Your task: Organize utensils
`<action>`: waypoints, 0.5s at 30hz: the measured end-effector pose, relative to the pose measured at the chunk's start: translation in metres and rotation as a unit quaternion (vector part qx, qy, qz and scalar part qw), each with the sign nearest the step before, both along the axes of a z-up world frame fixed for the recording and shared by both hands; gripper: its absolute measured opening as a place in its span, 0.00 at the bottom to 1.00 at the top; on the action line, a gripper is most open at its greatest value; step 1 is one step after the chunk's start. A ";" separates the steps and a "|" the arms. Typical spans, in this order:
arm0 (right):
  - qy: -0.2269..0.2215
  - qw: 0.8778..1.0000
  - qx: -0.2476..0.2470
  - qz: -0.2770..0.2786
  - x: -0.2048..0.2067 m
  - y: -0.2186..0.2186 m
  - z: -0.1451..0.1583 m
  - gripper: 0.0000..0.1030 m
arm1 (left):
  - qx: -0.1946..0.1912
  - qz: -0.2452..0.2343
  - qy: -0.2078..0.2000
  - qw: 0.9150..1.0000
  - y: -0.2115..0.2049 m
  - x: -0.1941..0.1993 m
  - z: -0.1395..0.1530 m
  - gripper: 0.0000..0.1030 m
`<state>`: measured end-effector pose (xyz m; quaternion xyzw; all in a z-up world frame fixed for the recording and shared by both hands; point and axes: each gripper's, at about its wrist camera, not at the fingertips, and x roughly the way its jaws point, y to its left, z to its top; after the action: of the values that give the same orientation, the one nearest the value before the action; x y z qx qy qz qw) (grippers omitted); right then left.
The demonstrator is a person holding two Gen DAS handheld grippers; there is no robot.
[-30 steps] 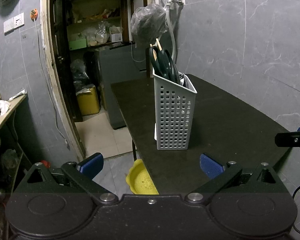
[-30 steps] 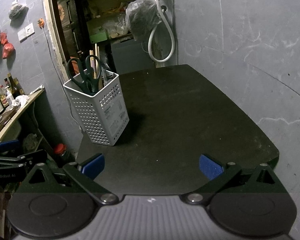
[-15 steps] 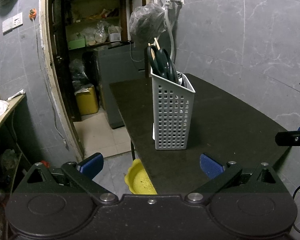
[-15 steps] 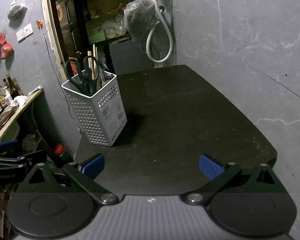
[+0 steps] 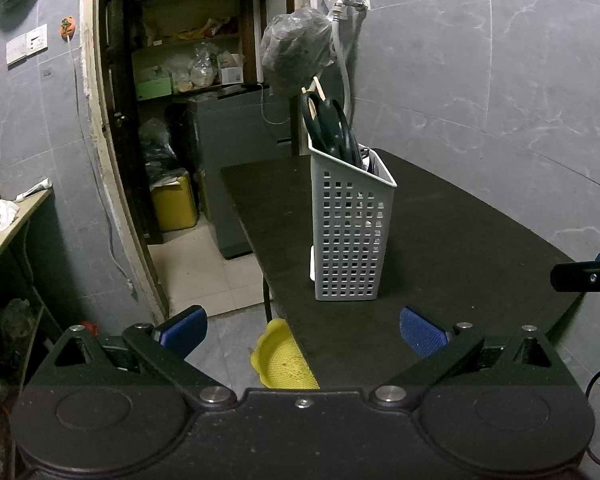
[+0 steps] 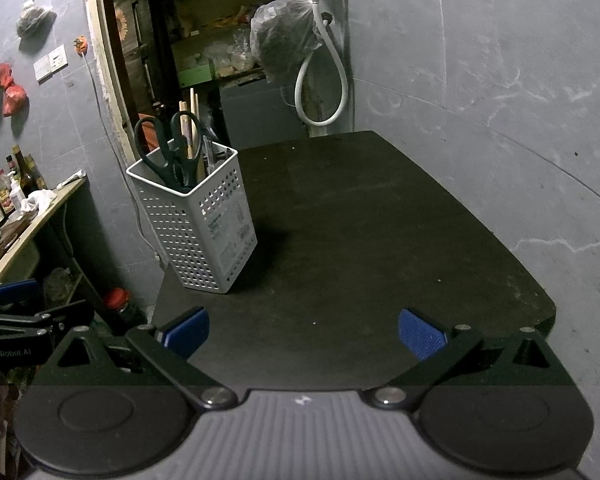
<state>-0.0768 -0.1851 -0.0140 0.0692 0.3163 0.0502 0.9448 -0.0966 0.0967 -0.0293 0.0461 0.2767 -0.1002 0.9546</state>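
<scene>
Left wrist view showed the left gripper (image 5: 302,326) spread wide and empty, facing a pale grey perforated plastic utensil basket (image 5: 350,232) upright on the black tabletop (image 5: 460,232). Dark-handled scissors (image 6: 168,152) and wooden chopsticks (image 6: 192,120) stood inside it, while the right gripper (image 6: 304,332) hung released, grasping nothing.

Perforated grey plastic basket (image 6: 204,224) stands on a matt black table (image 6: 380,240).

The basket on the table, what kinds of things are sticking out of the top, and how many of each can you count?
Scissors: 1 pair, dark green handles
Wooden chopsticks: 2
Metal utensils: too hidden to count
Total clearly countable in the basket: 3
</scene>
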 end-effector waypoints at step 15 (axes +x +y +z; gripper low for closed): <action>0.000 1.000 -0.001 -0.001 0.000 0.002 0.001 1.00 | 0.000 -0.001 0.000 1.000 0.001 0.000 0.000 0.99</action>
<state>-0.0771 -0.1834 -0.0131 0.0683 0.3159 0.0494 0.9450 -0.0966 0.0972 -0.0296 0.0465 0.2762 -0.1009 0.9546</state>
